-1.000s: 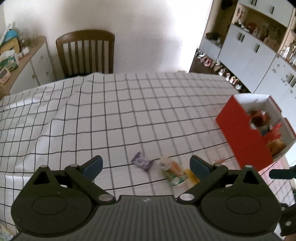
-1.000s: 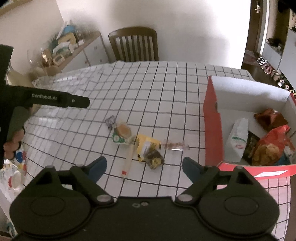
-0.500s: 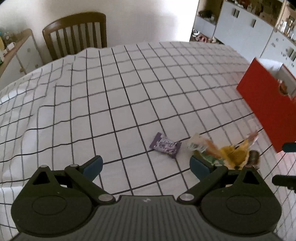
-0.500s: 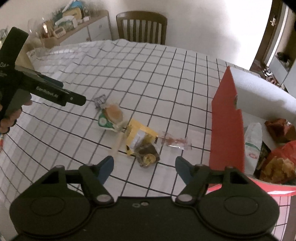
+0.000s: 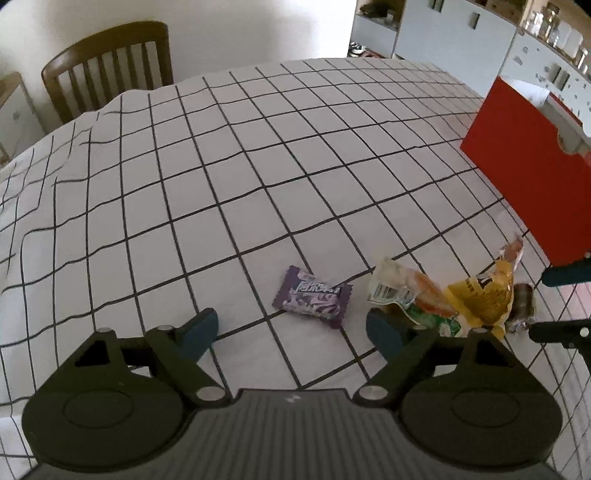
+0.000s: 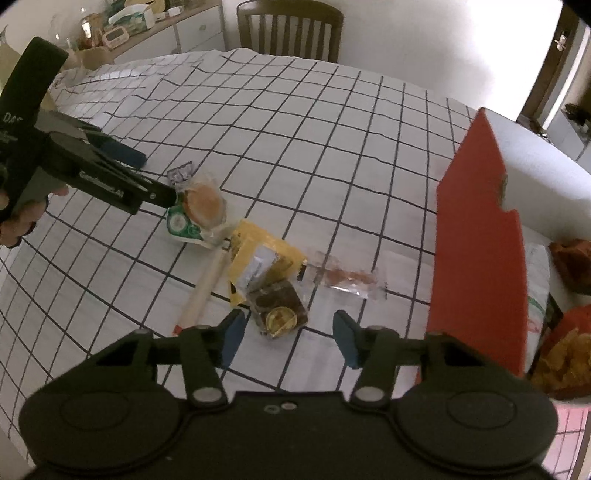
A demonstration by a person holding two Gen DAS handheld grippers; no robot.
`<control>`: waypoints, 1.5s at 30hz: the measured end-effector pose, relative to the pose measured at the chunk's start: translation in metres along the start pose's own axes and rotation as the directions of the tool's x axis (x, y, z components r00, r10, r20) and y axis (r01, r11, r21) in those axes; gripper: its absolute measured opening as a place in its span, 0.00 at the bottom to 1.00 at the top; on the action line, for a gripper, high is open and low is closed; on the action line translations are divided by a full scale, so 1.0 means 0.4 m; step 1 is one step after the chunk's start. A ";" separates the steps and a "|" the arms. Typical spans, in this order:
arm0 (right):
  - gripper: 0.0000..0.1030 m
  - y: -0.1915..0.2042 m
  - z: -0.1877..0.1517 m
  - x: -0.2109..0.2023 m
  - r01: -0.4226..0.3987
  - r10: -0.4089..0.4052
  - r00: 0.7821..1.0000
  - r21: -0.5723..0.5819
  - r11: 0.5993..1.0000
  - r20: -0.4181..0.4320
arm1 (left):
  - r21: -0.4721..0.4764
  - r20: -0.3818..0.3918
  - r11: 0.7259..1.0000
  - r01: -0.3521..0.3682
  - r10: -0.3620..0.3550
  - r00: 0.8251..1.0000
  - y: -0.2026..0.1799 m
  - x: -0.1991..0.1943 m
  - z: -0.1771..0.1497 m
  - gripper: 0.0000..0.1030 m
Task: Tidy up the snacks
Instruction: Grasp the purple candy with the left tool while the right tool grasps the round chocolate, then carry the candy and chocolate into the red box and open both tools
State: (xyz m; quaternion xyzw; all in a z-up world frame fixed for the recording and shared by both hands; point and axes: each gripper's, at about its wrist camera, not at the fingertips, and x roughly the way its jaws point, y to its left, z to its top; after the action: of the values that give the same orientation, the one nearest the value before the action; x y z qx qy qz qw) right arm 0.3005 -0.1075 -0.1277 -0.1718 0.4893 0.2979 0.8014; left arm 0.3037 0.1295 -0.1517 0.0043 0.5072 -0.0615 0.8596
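Loose snacks lie on the checked tablecloth. A purple candy wrapper [image 5: 312, 295] lies just ahead of my open, empty left gripper [image 5: 291, 328], between its fingers' line. Right of it lie a burger-print packet [image 5: 410, 291] and a yellow packet [image 5: 484, 295]. In the right wrist view my open, empty right gripper [image 6: 288, 332] hovers just short of a brown packet with a gold coin [image 6: 279, 306]. Nearby lie the yellow packet [image 6: 262, 262], burger packet [image 6: 201, 210], a cream stick [image 6: 203, 288] and a clear wrapper [image 6: 343, 277]. The red box [image 6: 480, 236] stands at the right.
A wooden chair [image 5: 107, 62] stands at the table's far side. A sideboard with clutter [image 6: 122, 29] is at the back left. White cupboards [image 5: 461, 33] stand behind the red box [image 5: 524, 173]. The box holds snack bags [image 6: 565, 350]. The left gripper shows in the right wrist view [image 6: 147, 177].
Both grippers have moved down and closer to the snacks. The left one now has the purple wrapper close before its fingers; the right one has closed in on the brown coin packet.
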 end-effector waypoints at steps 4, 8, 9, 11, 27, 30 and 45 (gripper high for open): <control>0.43 0.002 0.008 0.019 -0.004 0.004 1.000 -0.033 0.999 -0.002 | 0.014 0.022 1.000 -0.002 0.002 1.000 -0.012 0.001 0.001 0.83; 0.37 0.007 0.009 0.036 -0.004 0.004 1.000 -0.054 0.999 -0.011 | 0.031 0.051 0.999 -0.026 0.024 0.998 -0.022 0.003 0.006 0.68; 0.37 0.009 0.008 0.037 -0.003 0.002 1.000 -0.059 0.998 -0.011 | 0.032 0.057 0.999 -0.033 0.031 0.998 -0.023 0.002 0.007 0.62; 0.35 0.011 0.007 0.039 -0.004 0.004 1.000 -0.064 0.998 -0.007 | 0.038 0.069 0.998 -0.044 0.042 0.997 -0.027 0.003 0.009 0.50; 0.29 0.012 -0.012 0.012 0.022 -0.021 0.998 -0.013 1.000 0.056 | -0.040 0.050 0.997 -0.068 0.070 0.996 -0.037 -0.018 -0.001 0.26; 0.29 0.007 -0.024 -0.008 0.020 -0.021 0.997 0.017 1.000 0.068 | -0.080 0.046 0.995 -0.055 0.059 0.997 -0.030 -0.036 -0.011 0.26; 0.29 0.017 -0.078 -0.180 0.011 -0.024 0.992 0.097 0.995 0.127 | -0.159 0.086 0.987 0.003 0.011 0.996 -0.067 -0.211 -0.058 0.26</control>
State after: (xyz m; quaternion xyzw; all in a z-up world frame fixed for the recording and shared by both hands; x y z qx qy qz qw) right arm 0.2501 -0.1422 -0.0781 -0.1177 0.4494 0.2773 0.8410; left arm 0.2402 0.1129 -0.0879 -0.0660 0.4726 -0.0195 0.8786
